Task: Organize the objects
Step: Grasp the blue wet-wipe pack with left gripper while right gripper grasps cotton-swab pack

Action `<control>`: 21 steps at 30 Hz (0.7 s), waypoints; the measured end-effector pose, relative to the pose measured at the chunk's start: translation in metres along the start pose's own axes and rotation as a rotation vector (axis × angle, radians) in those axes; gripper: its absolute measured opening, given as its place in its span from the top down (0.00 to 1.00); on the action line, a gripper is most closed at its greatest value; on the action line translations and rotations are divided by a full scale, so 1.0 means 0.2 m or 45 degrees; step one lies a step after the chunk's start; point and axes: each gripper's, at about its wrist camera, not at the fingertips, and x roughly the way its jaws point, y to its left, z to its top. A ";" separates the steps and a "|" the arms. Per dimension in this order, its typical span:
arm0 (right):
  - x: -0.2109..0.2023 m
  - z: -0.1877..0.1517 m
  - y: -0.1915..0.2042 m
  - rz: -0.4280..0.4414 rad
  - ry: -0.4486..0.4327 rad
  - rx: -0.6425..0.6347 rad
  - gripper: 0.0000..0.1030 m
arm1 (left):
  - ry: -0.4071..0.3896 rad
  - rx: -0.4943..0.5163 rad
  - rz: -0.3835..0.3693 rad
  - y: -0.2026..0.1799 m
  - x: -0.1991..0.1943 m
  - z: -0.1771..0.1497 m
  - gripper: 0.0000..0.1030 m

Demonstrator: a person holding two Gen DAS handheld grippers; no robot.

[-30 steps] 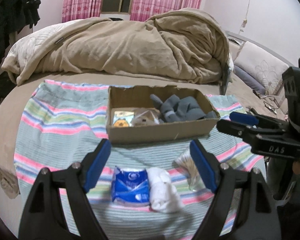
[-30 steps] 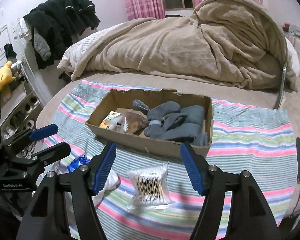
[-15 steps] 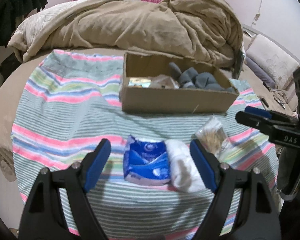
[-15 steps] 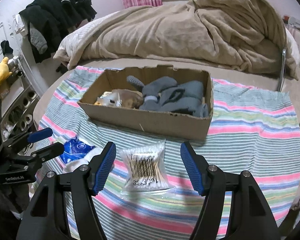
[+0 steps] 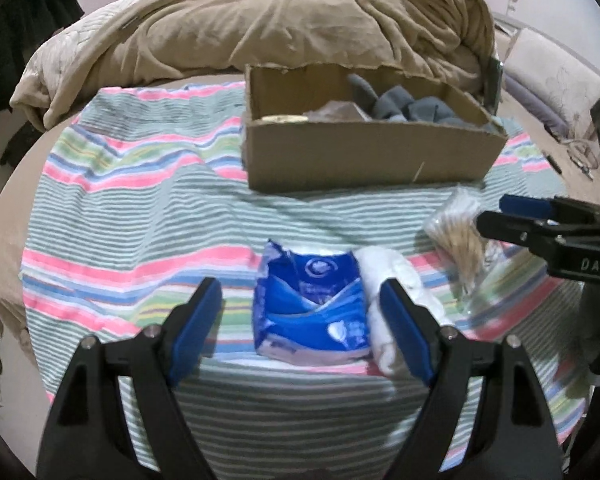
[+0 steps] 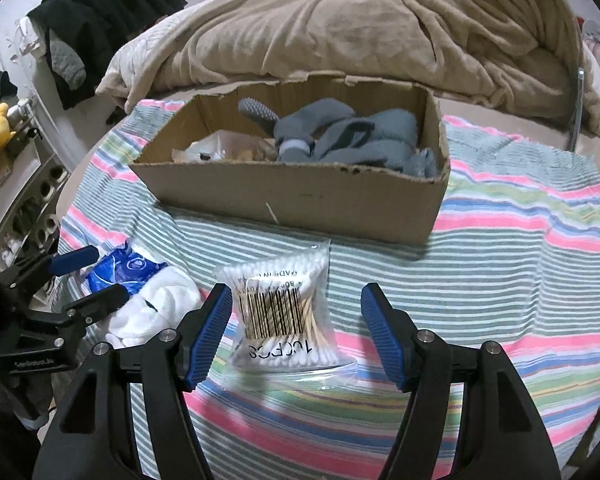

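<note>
The left tongs (image 5: 302, 312) are spread wide and held low over the striped cloth (image 5: 140, 208), straddling the blue packet (image 5: 312, 304), perhaps tissues, with white socks (image 5: 396, 280) just beside. The right tongs (image 6: 296, 330), likewise apart, flank the cotton swab bag (image 6: 278, 308); the cardboard box (image 6: 300, 196) lies beyond.

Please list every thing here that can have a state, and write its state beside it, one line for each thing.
left tool: open, empty, around the blue packet.
right tool: open, empty, around the cotton swab bag.
blue packet: torn open, lying on the striped cloth.
cotton swab bag: sealed, lying flat.
white socks: bundled, touching the blue packet.
cardboard box: open-topped, partly filled.
grey socks: inside the box.
</note>
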 end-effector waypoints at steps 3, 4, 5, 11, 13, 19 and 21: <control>0.03 -0.01 0.01 -0.001 0.018 -0.008 0.32 | 0.026 0.015 0.009 0.00 0.03 -0.01 0.18; 0.04 -0.01 0.01 -0.004 0.025 -0.012 0.32 | 0.027 0.015 0.010 0.01 0.04 -0.01 0.16; 0.05 -0.02 0.01 -0.008 0.030 -0.014 0.32 | 0.032 0.012 0.013 0.02 0.04 -0.01 0.15; 0.09 -0.03 0.01 -0.015 0.049 -0.022 0.32 | 0.074 0.042 0.032 0.06 0.06 -0.03 0.12; 0.10 -0.03 0.02 -0.026 0.052 -0.033 0.32 | 0.075 0.059 0.055 0.03 0.06 -0.02 0.11; 0.14 -0.05 0.04 -0.055 0.072 -0.071 0.32 | 0.081 0.081 0.066 0.00 0.13 0.01 0.12; 0.15 -0.06 0.05 -0.064 0.069 -0.076 0.32 | 0.063 0.081 0.065 0.00 0.12 0.00 0.18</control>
